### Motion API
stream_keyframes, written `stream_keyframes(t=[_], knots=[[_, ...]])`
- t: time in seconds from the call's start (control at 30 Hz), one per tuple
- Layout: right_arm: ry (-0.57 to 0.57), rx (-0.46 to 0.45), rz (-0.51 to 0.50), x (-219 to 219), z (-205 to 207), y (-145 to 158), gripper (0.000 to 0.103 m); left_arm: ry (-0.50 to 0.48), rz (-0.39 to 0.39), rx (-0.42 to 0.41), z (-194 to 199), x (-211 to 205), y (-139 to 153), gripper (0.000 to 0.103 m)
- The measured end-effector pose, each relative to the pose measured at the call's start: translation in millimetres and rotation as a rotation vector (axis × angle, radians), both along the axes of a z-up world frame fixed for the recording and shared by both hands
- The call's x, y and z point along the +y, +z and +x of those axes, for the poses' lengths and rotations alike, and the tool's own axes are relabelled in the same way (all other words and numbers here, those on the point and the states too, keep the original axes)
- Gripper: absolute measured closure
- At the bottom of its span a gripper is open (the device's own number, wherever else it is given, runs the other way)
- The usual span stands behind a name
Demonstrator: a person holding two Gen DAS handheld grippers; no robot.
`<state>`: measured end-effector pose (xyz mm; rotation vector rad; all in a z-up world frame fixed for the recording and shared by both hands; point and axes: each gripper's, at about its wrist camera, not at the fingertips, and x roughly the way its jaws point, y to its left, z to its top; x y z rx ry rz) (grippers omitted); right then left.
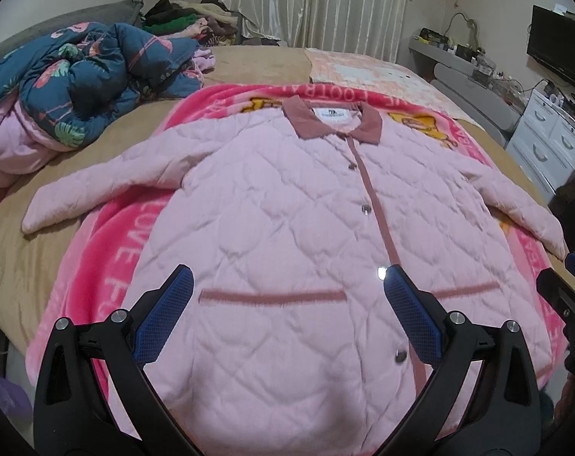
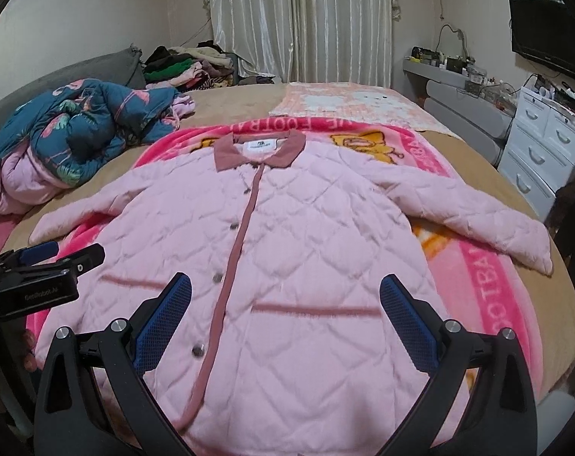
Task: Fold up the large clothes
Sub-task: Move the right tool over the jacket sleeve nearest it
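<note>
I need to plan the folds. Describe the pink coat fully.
The coat is pale pink, quilted in diamonds, with a dusty-rose collar, placket and two pocket trims. It is snapped shut, lying flat, front up, on the pink blanket, collar at the far end, both sleeves spread sideways. Neither gripper touches it.

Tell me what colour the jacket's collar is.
Dusty rose, darker than the pale pink quilted jacket; the collar shows best in the right wrist view.

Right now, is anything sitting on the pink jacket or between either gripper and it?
Nothing visible does. The pink quilted jacket lies spread flat with nothing on it; the left gripper and right gripper hover open right over its lower half.
</note>
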<state>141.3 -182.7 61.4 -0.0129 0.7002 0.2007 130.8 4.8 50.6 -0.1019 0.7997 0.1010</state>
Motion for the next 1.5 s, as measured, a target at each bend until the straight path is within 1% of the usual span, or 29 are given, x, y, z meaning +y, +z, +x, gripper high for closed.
stream_keyframes(t=[0.27,0.5,0.6,0.77,0.87,1.0,1.13,1.23,1.37,1.5], knots=[[-0.027,-0.017,0.045,-12.2,55.1,18.3,0.004,0.009,-0.015,-0.012,41.2,-6.4,16.9,0.009],[-0.038,-0.038,0.050,-20.1,92.3,36.0,0.004,0.013,-0.028,-0.025,81.0,-13.2,31.1,0.009],[-0.041,-0.051,0.070,-27.5,106.1,42.8,0.004,0.017,-0.026,-0.019,97.0,-17.1,31.3,0.009],[-0.121,-0.059,0.095,-56.3,138.8,47.8,0.004,0.008,-0.042,0.009,130.8,-27.2,25.3,0.009],[-0.184,-0.040,0.124,-77.6,158.1,39.2,0.004,-0.009,-0.064,0.014,146.9,-35.5,20.2,0.009],[-0.277,-0.022,0.153,-110.7,178.5,16.8,0.004,-0.039,-0.083,0.042,167.4,-52.3,5.6,0.009],[-0.368,0.014,0.178,-148.4,193.1,-6.3,0.004,-0.067,-0.078,0.071,188.0,-72.3,-13.7,0.009],[-0.461,0.030,0.173,-178.4,198.7,-21.4,0.004,-0.082,-0.067,0.098,202.7,-85.0,-29.1,0.009],[-0.590,0.060,0.217,-220.6,199.4,-43.5,0.004,-0.100,-0.044,0.132,219.0,-100.3,-46.6,0.009],[-0.686,0.087,0.239,-253.6,197.1,-60.3,0.004,-0.117,-0.031,0.149,234.7,-116.9,-57.4,0.009]])
